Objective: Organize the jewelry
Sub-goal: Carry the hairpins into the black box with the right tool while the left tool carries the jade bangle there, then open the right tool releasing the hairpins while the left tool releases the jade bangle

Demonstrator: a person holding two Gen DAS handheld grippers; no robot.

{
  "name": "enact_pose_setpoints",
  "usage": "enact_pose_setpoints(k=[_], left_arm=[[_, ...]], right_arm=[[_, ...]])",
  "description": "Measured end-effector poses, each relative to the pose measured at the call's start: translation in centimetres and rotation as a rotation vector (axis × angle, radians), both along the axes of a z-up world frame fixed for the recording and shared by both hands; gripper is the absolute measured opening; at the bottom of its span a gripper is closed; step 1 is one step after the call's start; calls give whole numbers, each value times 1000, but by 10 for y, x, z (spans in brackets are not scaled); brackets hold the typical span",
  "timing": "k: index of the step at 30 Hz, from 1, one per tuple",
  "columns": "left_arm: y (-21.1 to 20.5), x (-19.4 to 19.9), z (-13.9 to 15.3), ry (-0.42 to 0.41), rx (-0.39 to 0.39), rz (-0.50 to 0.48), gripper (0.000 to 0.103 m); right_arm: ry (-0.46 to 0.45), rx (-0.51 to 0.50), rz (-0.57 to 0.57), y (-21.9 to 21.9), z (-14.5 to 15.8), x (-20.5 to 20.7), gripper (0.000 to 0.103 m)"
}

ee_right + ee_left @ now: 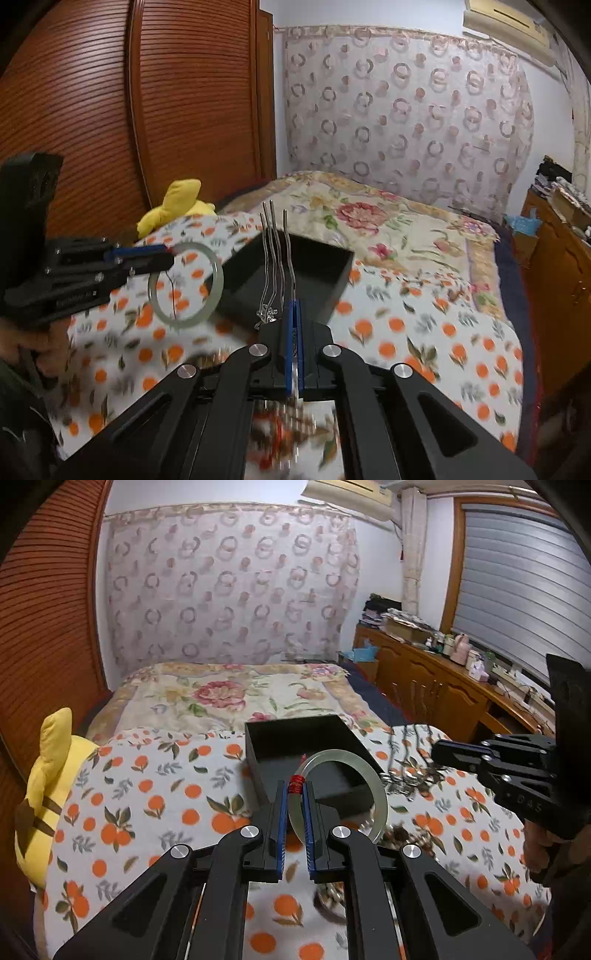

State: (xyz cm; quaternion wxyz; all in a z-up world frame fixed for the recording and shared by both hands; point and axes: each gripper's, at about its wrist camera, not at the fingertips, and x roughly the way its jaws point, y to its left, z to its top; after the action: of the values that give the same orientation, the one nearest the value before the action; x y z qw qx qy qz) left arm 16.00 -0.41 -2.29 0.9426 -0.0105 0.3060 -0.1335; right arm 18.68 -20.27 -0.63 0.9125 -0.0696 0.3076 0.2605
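Left gripper (294,792) pinched pale green jade bangle (373,775) at red thread wrap (296,785); bangle's loop hung right of blue pads, above orange-print blanket (147,794). Open black box (314,760) sat just beyond fingertips. Right gripper (294,306) had fingers pressed together on silver chain necklace (275,258), blurred strands swinging ahead of tips over box (288,273). Yellow plush toy (177,206) lay far left of fingers.

This is a bedroom in a home. A bed (229,698) with a flowered quilt stands against a curtained wall (229,579), beside a wooden slatted wardrobe (147,110) and a cluttered wooden sideboard (436,686).
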Motion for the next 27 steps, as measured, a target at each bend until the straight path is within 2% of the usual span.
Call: enact_pose_setpoints(k=[8, 19, 27], left_arm=[[2, 32, -1, 17, 7, 18, 7], [1, 62, -11, 52, 31, 27, 7], [-11, 81, -16, 69, 51, 14, 7]], right_arm=[[49, 22, 21, 13, -24, 46, 3], [123, 54, 33, 19, -52, 74, 4], [116, 106, 10, 3, -46, 74, 4]])
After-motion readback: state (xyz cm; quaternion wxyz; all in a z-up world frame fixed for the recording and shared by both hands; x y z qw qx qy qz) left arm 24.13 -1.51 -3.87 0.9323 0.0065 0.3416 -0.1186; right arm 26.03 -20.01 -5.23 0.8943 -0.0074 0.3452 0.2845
